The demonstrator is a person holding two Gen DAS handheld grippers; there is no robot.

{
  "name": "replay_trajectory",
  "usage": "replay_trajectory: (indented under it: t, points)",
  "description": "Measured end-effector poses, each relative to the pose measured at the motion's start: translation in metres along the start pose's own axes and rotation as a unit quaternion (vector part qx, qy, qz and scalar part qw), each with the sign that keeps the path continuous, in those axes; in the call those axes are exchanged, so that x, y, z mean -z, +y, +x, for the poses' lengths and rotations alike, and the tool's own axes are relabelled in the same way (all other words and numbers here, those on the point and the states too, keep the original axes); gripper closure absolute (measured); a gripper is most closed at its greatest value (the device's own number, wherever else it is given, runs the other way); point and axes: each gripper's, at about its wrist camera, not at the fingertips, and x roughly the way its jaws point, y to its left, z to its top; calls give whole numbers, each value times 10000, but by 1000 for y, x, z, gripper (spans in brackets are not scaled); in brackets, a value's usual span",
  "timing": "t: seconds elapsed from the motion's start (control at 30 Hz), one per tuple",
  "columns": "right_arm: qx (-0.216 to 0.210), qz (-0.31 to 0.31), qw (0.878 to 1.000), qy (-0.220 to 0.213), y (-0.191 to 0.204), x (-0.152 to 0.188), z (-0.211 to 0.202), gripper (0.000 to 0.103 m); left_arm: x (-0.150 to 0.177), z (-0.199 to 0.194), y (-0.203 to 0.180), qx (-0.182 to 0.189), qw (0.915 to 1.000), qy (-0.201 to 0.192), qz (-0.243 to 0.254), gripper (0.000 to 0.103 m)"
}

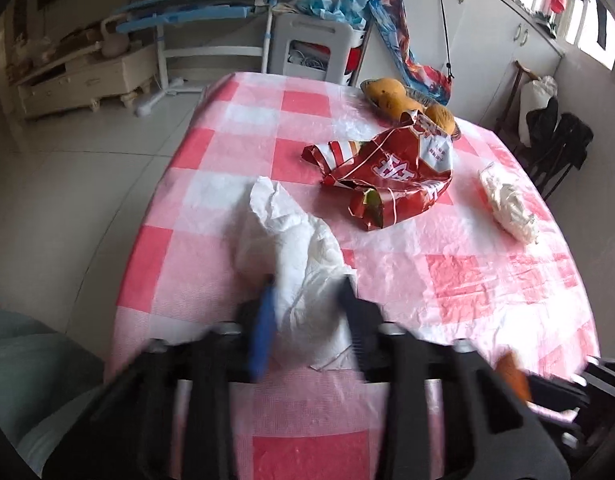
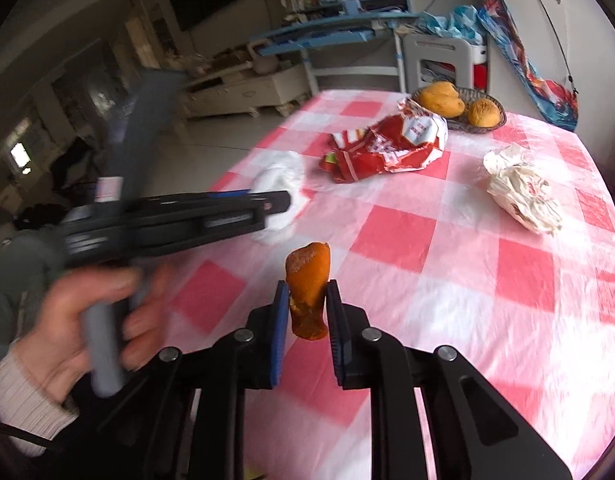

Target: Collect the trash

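Observation:
My left gripper (image 1: 307, 300) is shut on a crumpled white tissue (image 1: 295, 248), which bulges up between the jaws over the checked table; the gripper also shows from the side in the right wrist view (image 2: 275, 202), with the tissue (image 2: 279, 184) at its tip. My right gripper (image 2: 305, 304) is shut on an orange piece of peel (image 2: 307, 284), held upright above the table. A crumpled red snack bag (image 1: 391, 168) lies mid-table and shows in the right wrist view (image 2: 387, 146). A crumpled white wrapper (image 1: 507, 204) lies at the right (image 2: 521, 196).
The table has a pink-and-white checked plastic cover (image 1: 447, 280). A wicker basket (image 2: 495, 122) with yellow-orange fruit (image 2: 441, 98) stands at the far edge. Beyond are a white stool (image 1: 319, 44), a blue desk and cabinets. Tiled floor lies left of the table.

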Motion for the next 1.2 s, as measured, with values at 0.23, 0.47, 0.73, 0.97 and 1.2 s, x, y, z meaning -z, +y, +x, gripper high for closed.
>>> replay_trajectory:
  t: [0.23, 0.47, 0.73, 0.97, 1.2]
  points:
    - [-908, -1009, 9887, 634, 50, 55, -42, 84, 15, -33, 9, 354, 9980, -485, -217, 98]
    - [-785, -1667, 9738, 1329, 73, 107, -45, 48, 58, -92, 18, 735, 9923, -886, -459, 98]
    - [-136, -1303, 9910, 266, 32, 44, -47, 36, 128, -137, 14, 848, 9928, -538, -659, 98]
    - [125, -2055, 9760, 704, 15, 9, 20, 36, 191, -148, -20, 788, 9965, 121, -258, 98]
    - [-106, -2705, 9590, 839, 11, -2, 48, 18, 204, -147, -31, 788, 9967, 177, 77, 98]
